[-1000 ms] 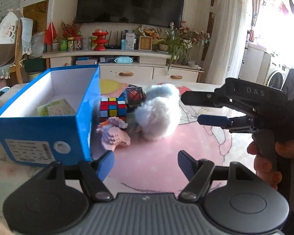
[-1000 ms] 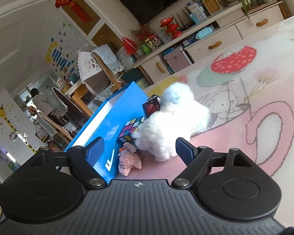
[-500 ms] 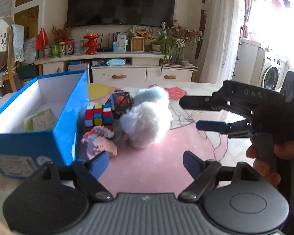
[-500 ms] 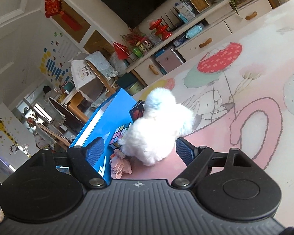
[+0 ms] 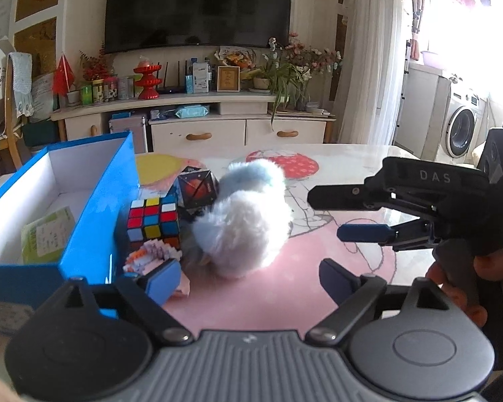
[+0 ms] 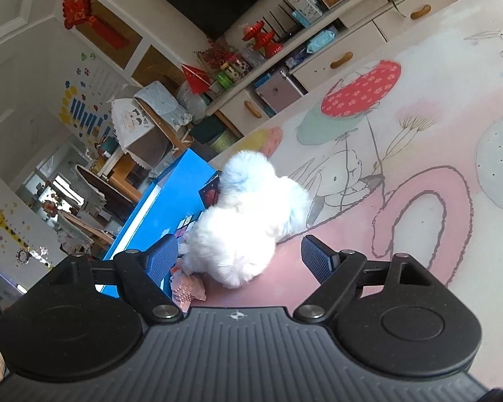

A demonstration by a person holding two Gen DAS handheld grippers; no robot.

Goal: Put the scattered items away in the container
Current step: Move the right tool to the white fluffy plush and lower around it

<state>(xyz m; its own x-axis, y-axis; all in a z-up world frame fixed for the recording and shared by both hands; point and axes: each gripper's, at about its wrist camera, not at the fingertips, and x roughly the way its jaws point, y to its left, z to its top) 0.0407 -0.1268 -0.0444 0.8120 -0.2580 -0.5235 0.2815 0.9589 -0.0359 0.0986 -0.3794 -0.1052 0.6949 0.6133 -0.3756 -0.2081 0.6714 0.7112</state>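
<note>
Since earlier frame we closed in on fluffy white toy [image 5: 241, 224]; now larger, centred. Toy lies on table mat [image 5: 285, 294], beside cube [image 5: 152, 219] and blue box [image 5: 94, 221]. Left gripper [image 5: 248, 276] jaws opening, nothing between. Right gripper [image 6: 239, 258] spread wide, empty. We should straddle toy's middle, squeeze gently, lift clear over box wall.

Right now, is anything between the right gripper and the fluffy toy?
Nothing visible. The right gripper points straight at the fluffy toy, bare table mat between them. The pink block model lies off to the toy's left.
</note>
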